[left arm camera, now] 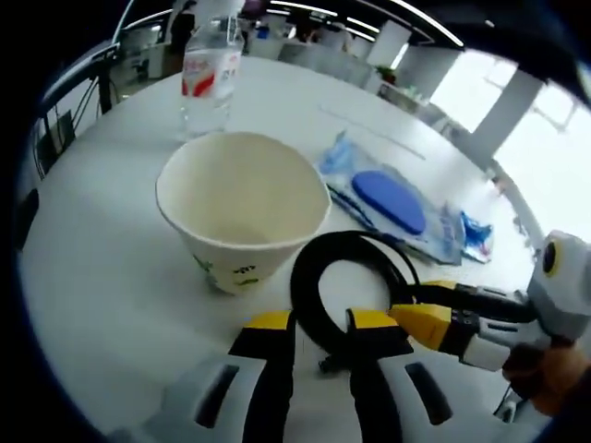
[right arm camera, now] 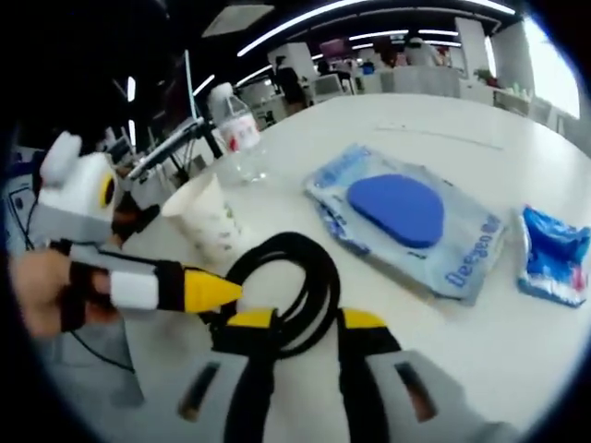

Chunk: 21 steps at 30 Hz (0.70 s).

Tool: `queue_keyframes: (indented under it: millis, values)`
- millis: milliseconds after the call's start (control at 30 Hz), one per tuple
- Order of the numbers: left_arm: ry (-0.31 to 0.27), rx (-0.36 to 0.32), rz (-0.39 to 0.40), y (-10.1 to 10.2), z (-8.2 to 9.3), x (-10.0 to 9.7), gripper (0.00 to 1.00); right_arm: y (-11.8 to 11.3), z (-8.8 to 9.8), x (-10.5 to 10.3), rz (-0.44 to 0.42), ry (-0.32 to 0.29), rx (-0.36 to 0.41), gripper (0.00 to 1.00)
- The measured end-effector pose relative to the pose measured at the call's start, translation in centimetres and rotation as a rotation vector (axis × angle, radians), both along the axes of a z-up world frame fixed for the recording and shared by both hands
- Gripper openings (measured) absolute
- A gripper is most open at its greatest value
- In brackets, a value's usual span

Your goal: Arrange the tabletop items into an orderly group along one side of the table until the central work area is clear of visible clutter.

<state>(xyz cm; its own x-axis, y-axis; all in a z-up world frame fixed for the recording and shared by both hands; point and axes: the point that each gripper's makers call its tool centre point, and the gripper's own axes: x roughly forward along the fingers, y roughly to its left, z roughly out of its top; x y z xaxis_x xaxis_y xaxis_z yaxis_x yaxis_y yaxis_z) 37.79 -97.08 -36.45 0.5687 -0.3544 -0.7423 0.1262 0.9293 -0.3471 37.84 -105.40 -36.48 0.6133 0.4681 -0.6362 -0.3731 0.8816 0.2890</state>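
— Where did you have the coiled black cable point(left arm camera: 346, 277)?

— Between both sets of fingers: your left gripper point(left arm camera: 323, 325) and right gripper point(right arm camera: 295, 323) stood open around its loop, the paper cup point(left arm camera: 242, 208) just beyond.

— Next?

— Probably closing, then carrying it to the surface's point(left arm camera: 111, 277) edge.

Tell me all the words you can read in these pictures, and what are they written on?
"Deegeo", as best it reads: on the clear packet holding a blue pad.
Water bottle: red and white label, print too blurred to read.
Paper cup: green and dark marks near its base, unreadable.
Small blue packet: no legible print.
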Motion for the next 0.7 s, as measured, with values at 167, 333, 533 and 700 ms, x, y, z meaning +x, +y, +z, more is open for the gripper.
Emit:
queue_keyframes:
  millis: [167, 333, 533, 700]
  values:
    - [0.019, 0.006, 0.020, 0.3, -0.2, -0.2, 0.11, -0.2, -0.1, 0.0, -0.008, 0.009, -0.001, 0.13]
    - [0.037, 0.019, 0.027, 0.6, 0.2, -0.5, 0.04, -0.8, 0.2, 0.0, -0.045, 0.015, 0.024, 0.02]
    - [0.040, -0.013, 0.042, 0.6, 0.7, -0.7, 0.02, -0.9, 0.9, -0.4, -0.065, 0.011, 0.056, 0.00]
    - [0.047, -0.031, 0.052, 0.5, 1.2, -1.0, 0.01, -1.2, 1.7, -0.9, -0.072, -0.002, 0.069, 0.00]
